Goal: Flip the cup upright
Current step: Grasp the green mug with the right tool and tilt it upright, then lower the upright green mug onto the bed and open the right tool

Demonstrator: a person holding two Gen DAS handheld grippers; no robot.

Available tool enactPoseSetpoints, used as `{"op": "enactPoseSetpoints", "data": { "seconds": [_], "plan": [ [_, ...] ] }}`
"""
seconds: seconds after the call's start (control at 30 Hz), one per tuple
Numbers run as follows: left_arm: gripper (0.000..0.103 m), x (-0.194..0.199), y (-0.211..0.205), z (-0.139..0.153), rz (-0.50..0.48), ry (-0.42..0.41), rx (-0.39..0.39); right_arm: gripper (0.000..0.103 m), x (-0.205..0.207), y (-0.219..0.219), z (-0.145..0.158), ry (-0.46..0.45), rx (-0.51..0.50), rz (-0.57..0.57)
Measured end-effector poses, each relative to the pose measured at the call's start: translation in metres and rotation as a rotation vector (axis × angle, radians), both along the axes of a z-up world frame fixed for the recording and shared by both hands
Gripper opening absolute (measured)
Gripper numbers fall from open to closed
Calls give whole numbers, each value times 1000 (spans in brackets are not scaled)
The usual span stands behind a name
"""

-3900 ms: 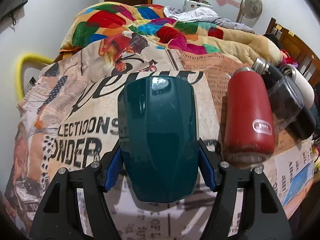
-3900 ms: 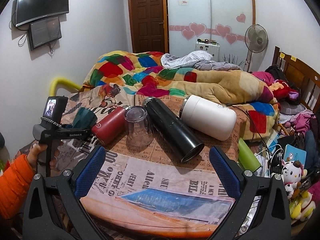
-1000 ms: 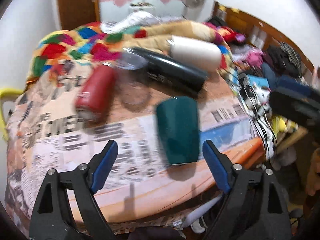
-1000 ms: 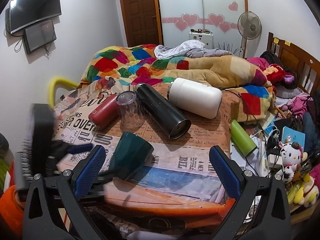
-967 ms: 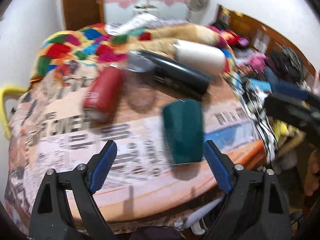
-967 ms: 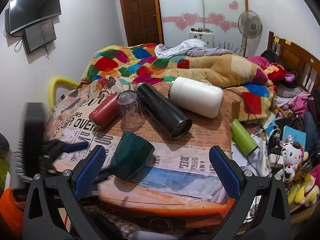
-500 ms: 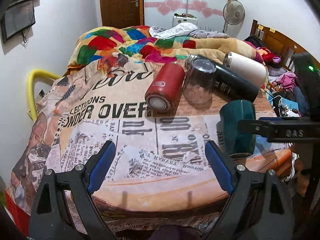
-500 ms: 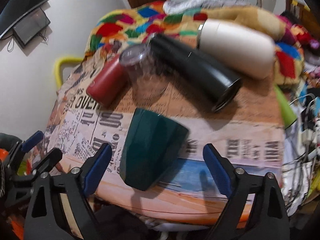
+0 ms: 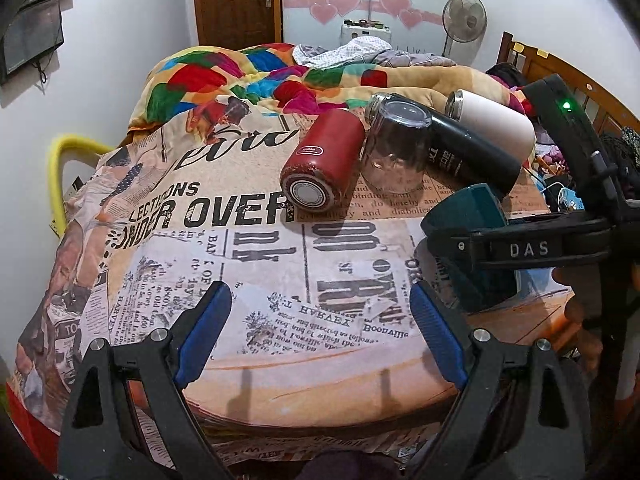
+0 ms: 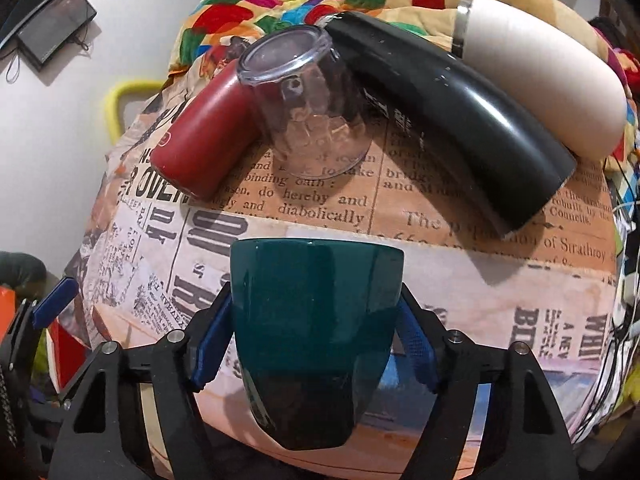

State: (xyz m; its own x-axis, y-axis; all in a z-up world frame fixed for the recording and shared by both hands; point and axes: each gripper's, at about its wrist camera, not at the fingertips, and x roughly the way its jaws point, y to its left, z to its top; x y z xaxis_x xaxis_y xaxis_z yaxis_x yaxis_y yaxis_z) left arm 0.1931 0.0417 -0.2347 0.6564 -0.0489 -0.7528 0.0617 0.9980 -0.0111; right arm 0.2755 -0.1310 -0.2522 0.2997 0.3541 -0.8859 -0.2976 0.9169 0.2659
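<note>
The dark green cup (image 10: 316,320) sits between the blue pads of my right gripper (image 10: 316,340), which is shut on its sides near the table's front edge. Its wider end points away from the camera. In the left wrist view the cup (image 9: 468,240) is at the right, partly hidden behind the right gripper's black body (image 9: 540,244). My left gripper (image 9: 320,328) is open and empty over the newspaper-print tablecloth (image 9: 240,260), to the left of the cup.
A red bottle (image 10: 204,144), an upside-down clear glass (image 10: 308,108), a black flask (image 10: 452,112) and a white flask (image 10: 540,72) lie behind the cup. A colourful blanket (image 9: 248,80) is heaped at the back. The table's front edge is close.
My left gripper let go of the cup and drew back to the left. My right gripper moved in and closed on the cup's sides.
</note>
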Motion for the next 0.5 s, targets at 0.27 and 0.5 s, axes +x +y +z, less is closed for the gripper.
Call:
{"op": "enactPoseSetpoints", "data": {
  "seconds": [0.27, 0.5],
  "plan": [
    [91, 0, -2, 5, -3, -6, -1, 72, -15, 0, 22, -87, -23, 53],
    [91, 2, -3, 11, 2, -17, -14, 71, -16, 2, 49, -190, -46, 61]
  ]
}}
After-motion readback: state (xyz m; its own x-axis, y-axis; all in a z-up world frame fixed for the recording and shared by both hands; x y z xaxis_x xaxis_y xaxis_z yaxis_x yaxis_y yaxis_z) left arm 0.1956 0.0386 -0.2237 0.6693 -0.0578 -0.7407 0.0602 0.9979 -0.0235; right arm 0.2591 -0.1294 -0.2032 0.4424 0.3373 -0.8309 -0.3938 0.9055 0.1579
